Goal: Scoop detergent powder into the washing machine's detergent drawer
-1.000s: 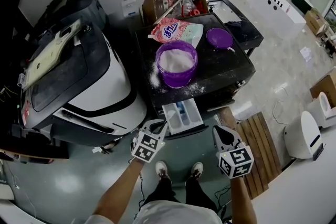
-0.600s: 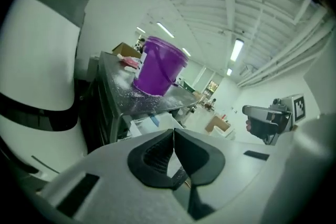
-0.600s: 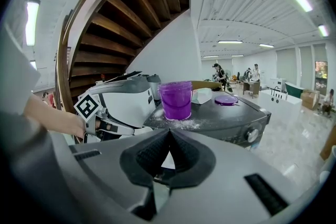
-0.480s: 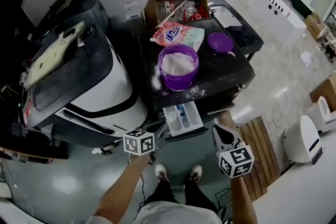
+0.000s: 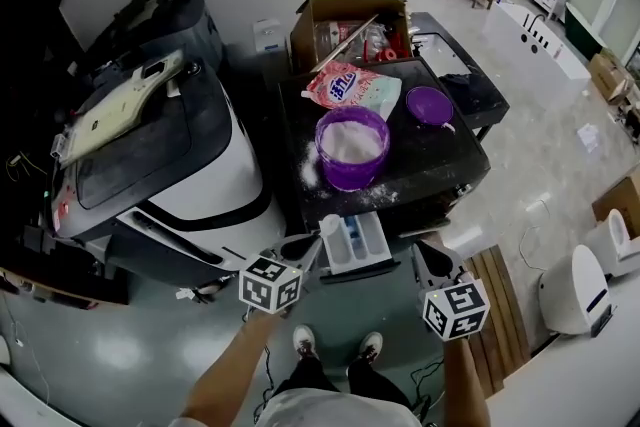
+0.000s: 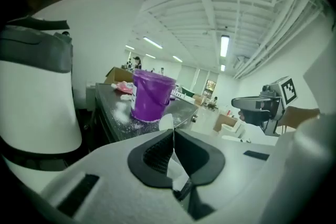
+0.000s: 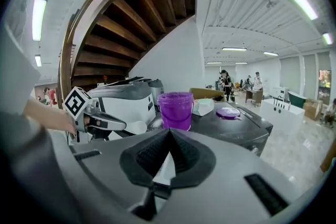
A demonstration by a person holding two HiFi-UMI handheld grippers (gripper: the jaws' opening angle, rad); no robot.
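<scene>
A purple bucket [image 5: 352, 147] of white powder stands on the black washing machine top [image 5: 440, 155]; it also shows ahead in both gripper views [image 6: 151, 96] [image 7: 176, 109]. Spilled powder lies around its base. The detergent drawer [image 5: 362, 250] is pulled out below the front edge. My left gripper [image 5: 310, 243] [image 6: 173, 131] is shut on a small white scoop [image 5: 329, 225] [image 6: 166, 122], whose bowl hangs at the drawer's front left corner. My right gripper [image 5: 430, 250] [image 7: 169, 131] is shut with nothing in it, just right of the drawer.
A pink-and-white detergent bag [image 5: 352, 87] and the purple lid [image 5: 430, 105] lie behind the bucket. A cardboard box [image 5: 355, 20] sits at the back. A large black-and-white machine [image 5: 150, 155] stands left; a wooden pallet [image 5: 490, 285] and a white appliance [image 5: 580, 275] lie right.
My left gripper has shifted slightly left and turned, keeping the scoop at the drawer's left front corner. The right gripper stays put. The head view has tilted a little.
</scene>
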